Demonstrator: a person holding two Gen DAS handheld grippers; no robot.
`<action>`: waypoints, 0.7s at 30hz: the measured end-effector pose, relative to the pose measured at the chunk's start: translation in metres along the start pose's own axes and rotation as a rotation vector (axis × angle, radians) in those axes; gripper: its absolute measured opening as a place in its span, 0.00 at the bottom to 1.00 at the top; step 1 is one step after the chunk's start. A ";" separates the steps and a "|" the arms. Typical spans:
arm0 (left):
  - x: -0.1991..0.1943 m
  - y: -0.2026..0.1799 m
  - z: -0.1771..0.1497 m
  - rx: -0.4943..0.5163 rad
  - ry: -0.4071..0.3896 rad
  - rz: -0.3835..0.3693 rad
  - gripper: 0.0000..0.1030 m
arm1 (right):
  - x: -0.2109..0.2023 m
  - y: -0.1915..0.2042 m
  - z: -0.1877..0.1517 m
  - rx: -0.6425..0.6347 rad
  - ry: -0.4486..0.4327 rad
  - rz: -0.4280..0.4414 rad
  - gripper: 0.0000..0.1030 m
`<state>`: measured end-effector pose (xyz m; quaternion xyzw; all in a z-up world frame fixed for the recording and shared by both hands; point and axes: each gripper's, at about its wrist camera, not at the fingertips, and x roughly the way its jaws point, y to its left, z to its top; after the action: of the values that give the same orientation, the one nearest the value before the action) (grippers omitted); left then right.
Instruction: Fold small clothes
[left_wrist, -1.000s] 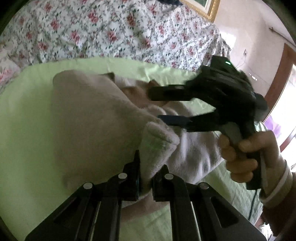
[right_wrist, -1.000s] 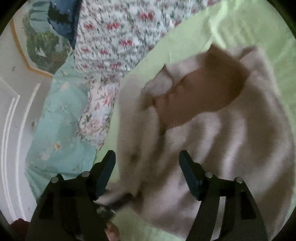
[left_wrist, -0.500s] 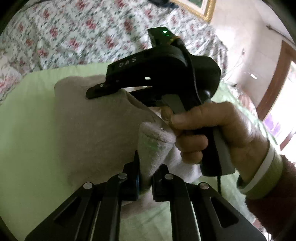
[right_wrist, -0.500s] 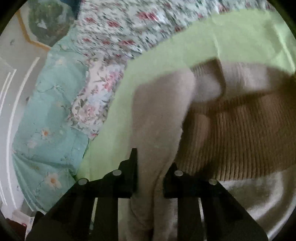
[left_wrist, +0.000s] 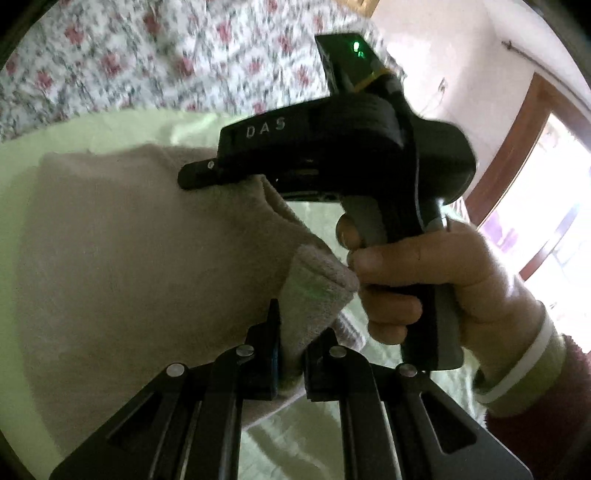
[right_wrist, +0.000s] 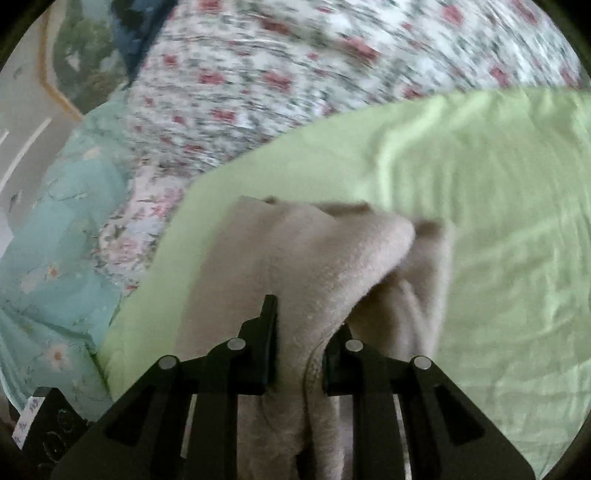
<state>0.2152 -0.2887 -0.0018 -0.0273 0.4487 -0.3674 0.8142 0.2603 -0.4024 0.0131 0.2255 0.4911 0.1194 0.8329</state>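
Observation:
A beige fleecy garment lies partly lifted over the light green sheet. My left gripper is shut on a bunched edge of it at the bottom of the left wrist view. In the right wrist view my right gripper is shut on another fold of the beige garment, which drapes forward over the green sheet. The right gripper's black body, held in a person's hand, fills the middle of the left wrist view; its fingertips are hidden behind the cloth.
A floral quilt lies bunched beyond the sheet. A pale blue flowered pillow sits at the left of the right wrist view. A framed picture hangs behind. A wooden door frame stands at right.
My right gripper has shut on a fold of the garment and carried it leftward across the sheet. The left gripper kept its grip and moved along with it.

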 end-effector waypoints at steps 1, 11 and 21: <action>0.005 0.001 -0.002 -0.003 0.010 0.003 0.08 | 0.003 -0.003 -0.002 -0.003 0.007 -0.009 0.20; 0.014 -0.002 -0.008 0.004 0.062 -0.006 0.19 | 0.007 0.005 -0.005 -0.097 0.006 -0.089 0.23; -0.067 0.010 -0.033 -0.011 0.012 -0.025 0.81 | -0.031 -0.017 -0.029 0.038 -0.056 -0.201 0.57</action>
<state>0.1741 -0.2302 0.0219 -0.0354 0.4553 -0.3751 0.8067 0.2197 -0.4225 0.0165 0.1941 0.4901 0.0198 0.8495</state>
